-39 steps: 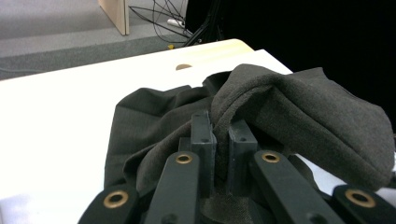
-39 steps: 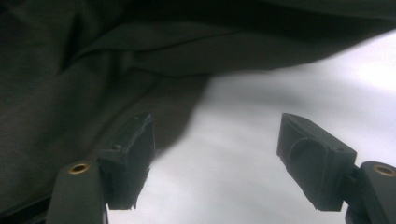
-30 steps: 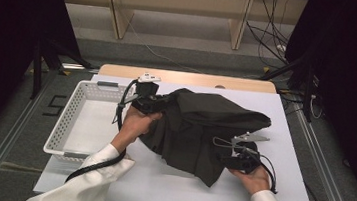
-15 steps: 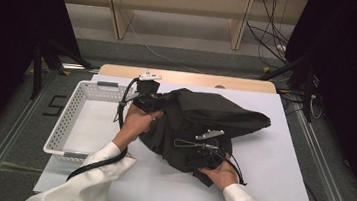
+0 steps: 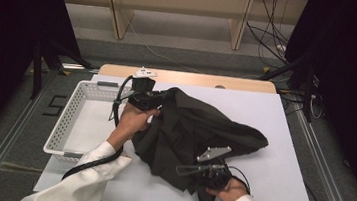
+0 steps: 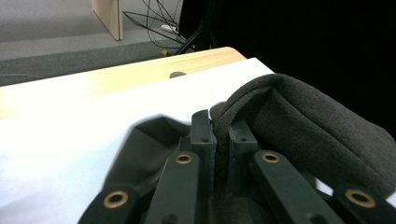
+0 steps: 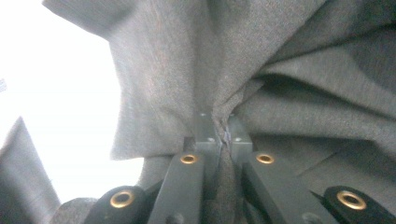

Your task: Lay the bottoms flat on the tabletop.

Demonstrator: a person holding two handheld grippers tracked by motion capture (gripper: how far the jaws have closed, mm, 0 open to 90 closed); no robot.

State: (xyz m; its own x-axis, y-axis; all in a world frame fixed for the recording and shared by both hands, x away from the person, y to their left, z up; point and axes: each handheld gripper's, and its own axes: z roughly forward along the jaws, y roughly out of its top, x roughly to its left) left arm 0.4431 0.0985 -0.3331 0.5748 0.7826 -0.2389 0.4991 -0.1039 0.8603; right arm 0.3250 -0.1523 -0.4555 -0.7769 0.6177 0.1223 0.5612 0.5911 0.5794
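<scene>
A dark grey garment (image 5: 198,128) lies crumpled across the middle of the white table (image 5: 285,117). My left gripper (image 5: 154,98) is shut on its upper left edge, beside the basket. In the left gripper view the jaws pinch a thick fold of the garment (image 6: 299,121), with the left gripper (image 6: 217,126) closed tight. My right gripper (image 5: 194,171) is shut on the lower edge of the cloth near the table's front. In the right gripper view the garment (image 7: 280,70) bunches into the closed right gripper (image 7: 219,122).
A white mesh basket (image 5: 65,129) stands at the table's left side. A wooden strip (image 5: 184,77) runs along the far edge. Cables (image 5: 273,40) lie on the floor beyond, and wooden shelf legs (image 5: 118,8) stand behind the table.
My right gripper has slid left and toward the front edge, pulling the garment's lower edge along. The left gripper has held its place by the basket.
</scene>
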